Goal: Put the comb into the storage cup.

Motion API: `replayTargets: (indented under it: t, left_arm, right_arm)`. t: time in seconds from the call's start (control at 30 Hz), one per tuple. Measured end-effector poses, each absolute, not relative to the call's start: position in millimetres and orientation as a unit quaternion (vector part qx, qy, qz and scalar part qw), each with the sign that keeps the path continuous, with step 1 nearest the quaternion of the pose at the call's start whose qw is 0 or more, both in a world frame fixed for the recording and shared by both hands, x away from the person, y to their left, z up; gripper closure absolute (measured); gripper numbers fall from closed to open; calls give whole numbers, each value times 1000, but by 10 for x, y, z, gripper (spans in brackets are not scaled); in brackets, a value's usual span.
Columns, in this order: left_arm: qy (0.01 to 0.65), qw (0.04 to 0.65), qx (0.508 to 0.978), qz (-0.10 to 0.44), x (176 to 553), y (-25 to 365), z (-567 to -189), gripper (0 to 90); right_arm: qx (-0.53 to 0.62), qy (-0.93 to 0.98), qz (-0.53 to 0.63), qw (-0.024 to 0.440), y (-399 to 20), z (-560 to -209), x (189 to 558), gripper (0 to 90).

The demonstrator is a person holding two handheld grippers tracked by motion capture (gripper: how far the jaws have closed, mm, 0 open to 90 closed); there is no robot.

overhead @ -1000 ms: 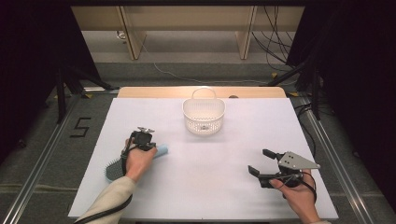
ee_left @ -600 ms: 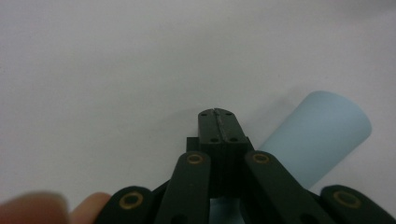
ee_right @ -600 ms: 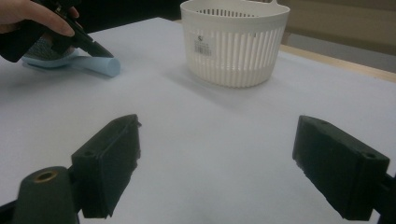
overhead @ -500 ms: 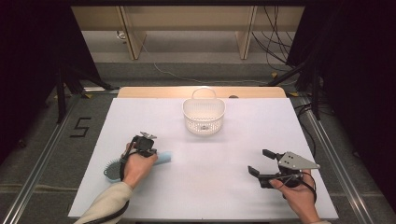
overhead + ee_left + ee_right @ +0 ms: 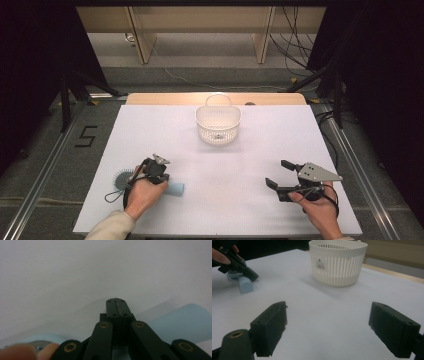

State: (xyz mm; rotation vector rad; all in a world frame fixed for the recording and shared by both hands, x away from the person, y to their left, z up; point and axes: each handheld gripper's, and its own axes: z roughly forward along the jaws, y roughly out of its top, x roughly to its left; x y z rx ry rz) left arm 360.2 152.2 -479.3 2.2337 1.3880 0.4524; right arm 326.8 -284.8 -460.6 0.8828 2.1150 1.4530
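Here, one pale-blue brush [image 5: 172, 188] with a smooth cylindrical handle lies at the near left of the matte white table [image 5: 260, 150], its round, radially bristled head [image 5: 121, 178] partly hidden by the person's left hand [image 5: 142, 192]. The left gripper [image 5: 159, 176] rests over the handle with its two black jaws clenched flat together; in the left gripper view the blue handle passes beneath them, and whether the tips pinch it cannot be made out. The right gripper [image 5: 278, 173], at the near right, is released: its two blocky, matte black jaws stand wide apart over bare table with nothing between them. One white plastic basket [image 5: 218, 125], half-round with slotted walls and a loop handle, stands at the far centre, well apart from both grippers. A thin cord [image 5: 112, 195] trails from the brush head.
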Motion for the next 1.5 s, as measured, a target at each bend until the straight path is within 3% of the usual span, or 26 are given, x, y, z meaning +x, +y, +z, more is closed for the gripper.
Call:
replayTargets:
  t: [0.57,1.5]
  left_arm:
    - [480,221,840,127,3146,1741,-4759,900]
    - [512,201,831,90,2854,2295,-4729,900]
  right_arm:
    - [317,763,522,211,-2839,-4611,3272,157]
    - [316,765,522,206,-2827,-4622,3290,158]
